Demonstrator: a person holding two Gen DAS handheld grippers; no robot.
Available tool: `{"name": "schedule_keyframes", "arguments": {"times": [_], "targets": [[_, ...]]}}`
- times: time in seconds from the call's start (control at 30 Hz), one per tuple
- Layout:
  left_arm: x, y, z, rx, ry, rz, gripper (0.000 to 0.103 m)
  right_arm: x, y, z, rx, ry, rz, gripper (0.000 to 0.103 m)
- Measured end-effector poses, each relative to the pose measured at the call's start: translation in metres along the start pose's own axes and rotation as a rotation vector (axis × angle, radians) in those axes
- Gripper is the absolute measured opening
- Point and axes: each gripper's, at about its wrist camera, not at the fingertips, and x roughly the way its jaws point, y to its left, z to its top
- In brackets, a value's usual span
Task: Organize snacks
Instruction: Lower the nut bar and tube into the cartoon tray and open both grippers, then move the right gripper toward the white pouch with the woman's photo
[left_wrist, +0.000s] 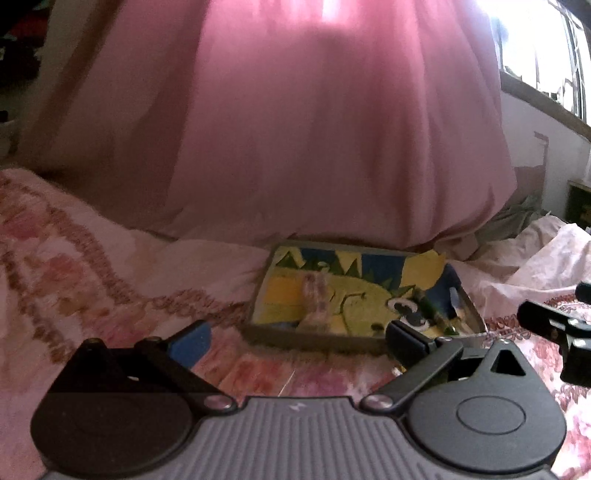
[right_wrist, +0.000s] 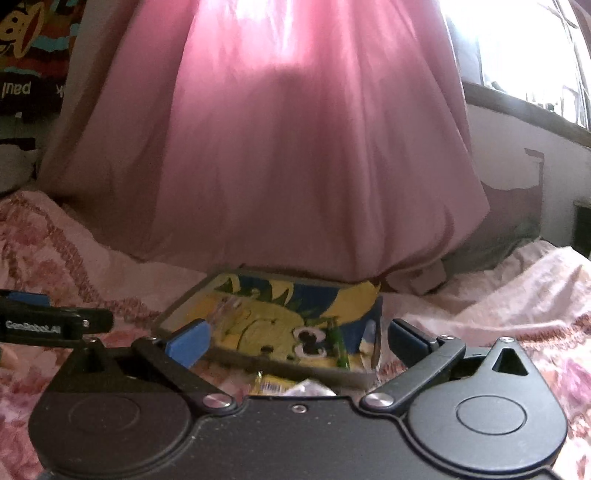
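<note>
A shallow grey box (left_wrist: 306, 338) with a yellow, green and blue cartoon lining lies on the floral bedspread, also in the right wrist view (right_wrist: 266, 363). A pinkish clear-wrapped snack (left_wrist: 314, 299) and a green packet (left_wrist: 428, 308) lie inside it; the green packet (right_wrist: 340, 343) shows in the right view too. A yellow wrapped snack (right_wrist: 273, 386) lies on the bedspread just before the box. My left gripper (left_wrist: 295, 339) is open and empty in front of the box. My right gripper (right_wrist: 295, 339) is open and empty over the box's near edge.
A pink curtain (left_wrist: 314, 129) hangs right behind the box. A floral bedspread (left_wrist: 92, 258) covers the surface, bunched up at right (right_wrist: 517, 288). A bright window (right_wrist: 517, 48) is at the upper right. The other gripper shows at each view's side (left_wrist: 554, 325) (right_wrist: 55, 325).
</note>
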Motion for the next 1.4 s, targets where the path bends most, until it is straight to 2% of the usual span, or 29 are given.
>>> {"name": "schedule_keyframes", "arguments": {"times": [0.13,0.37,0.63,0.83,1.4], "targets": [[-0.028,0.008,-0.018,-0.034,0.021,0.012,0.103,-0.023,-0.001,-0.013,0.064,0.038,0.001,0.102],[-0.06,0.023,-0.051,-0.1,0.108,0.023,0.103,-0.054,-0.002,-0.04,0.176,0.153,0.01,0.102],[-0.085,0.021,-0.068,-0.093,0.116,0.038,0.103,-0.061,0.01,-0.047,0.153,0.192,0.02,0.102],[-0.091,0.019,-0.071,-0.083,0.116,0.052,0.103,-0.059,0.019,-0.05,0.107,0.213,0.034,0.102],[-0.079,0.02,-0.073,-0.075,0.167,0.069,0.103,-0.042,0.018,-0.053,0.122,0.288,0.075,0.102]]}}
